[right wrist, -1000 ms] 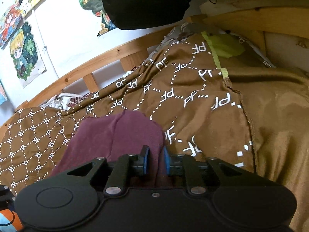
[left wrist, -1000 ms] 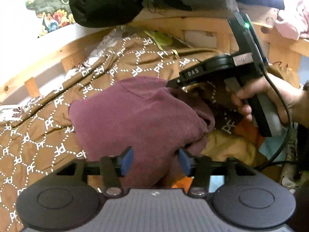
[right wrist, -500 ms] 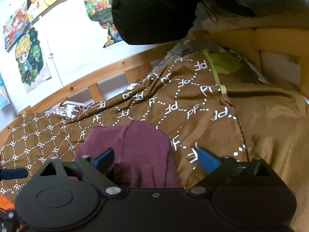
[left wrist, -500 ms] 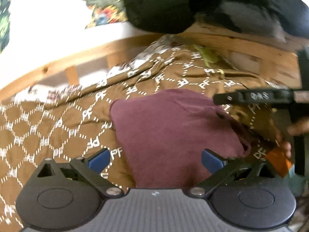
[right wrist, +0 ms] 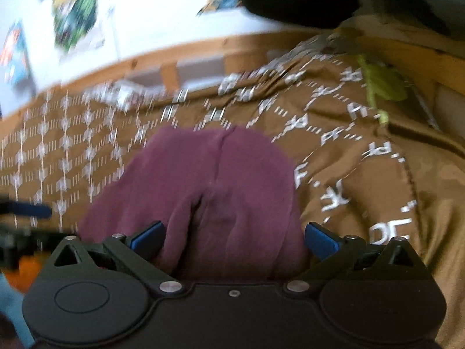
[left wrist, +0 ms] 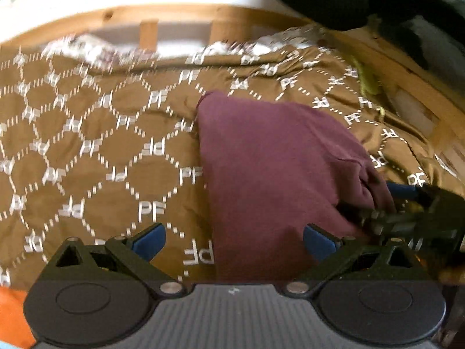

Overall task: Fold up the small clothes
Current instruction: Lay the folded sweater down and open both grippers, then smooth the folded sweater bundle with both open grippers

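left tool [left wrist: 234, 241] spread | right tool [right wrist: 234, 240] spread | maroon garment [left wrist: 279, 174] on brown blanket [left wrist: 101, 151]

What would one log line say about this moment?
left claw: open | right claw: open | maroon garment: lying on brown bedspread, unheld

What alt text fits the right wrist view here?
A folded maroon garment lies on a brown PF-patterned blanket, with the right tool open around its near end. Wooden bed rail and wall posters behind, blurred.
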Tool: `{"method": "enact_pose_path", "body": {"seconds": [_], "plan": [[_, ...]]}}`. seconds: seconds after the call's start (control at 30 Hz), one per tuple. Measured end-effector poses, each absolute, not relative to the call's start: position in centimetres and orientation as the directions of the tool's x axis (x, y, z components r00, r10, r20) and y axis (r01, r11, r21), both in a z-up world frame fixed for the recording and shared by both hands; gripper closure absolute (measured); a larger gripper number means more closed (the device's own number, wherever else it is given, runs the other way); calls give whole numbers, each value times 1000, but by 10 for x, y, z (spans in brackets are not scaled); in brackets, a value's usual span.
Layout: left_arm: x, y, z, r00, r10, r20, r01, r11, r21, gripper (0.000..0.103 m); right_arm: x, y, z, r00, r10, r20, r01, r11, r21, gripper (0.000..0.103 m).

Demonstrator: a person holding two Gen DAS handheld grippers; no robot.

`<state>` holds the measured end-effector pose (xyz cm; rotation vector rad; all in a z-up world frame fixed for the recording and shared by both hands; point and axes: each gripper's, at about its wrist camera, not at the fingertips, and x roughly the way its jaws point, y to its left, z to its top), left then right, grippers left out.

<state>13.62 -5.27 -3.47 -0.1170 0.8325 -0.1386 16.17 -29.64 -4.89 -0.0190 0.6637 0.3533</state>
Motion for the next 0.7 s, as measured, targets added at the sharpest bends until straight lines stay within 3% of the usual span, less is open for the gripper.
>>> {"method": "enact_pose_path", "body": {"seconds": [0.13,0.5,0.7], "plan": [[143,-42,-48,620,-190,-762,28,975,-220,1,157,-282,-62,723,266,-638,-344,939,2,1],[151,-22,-75,536,-288,-794,-48,928,-369,0,167,-295,-55,657,330,-678,-379,922,81,1],[151,-18,-83,531,-299,-793,-26,929,-368,0,165,-333,-27,762,365,-535,-299,931,208,1]]}}
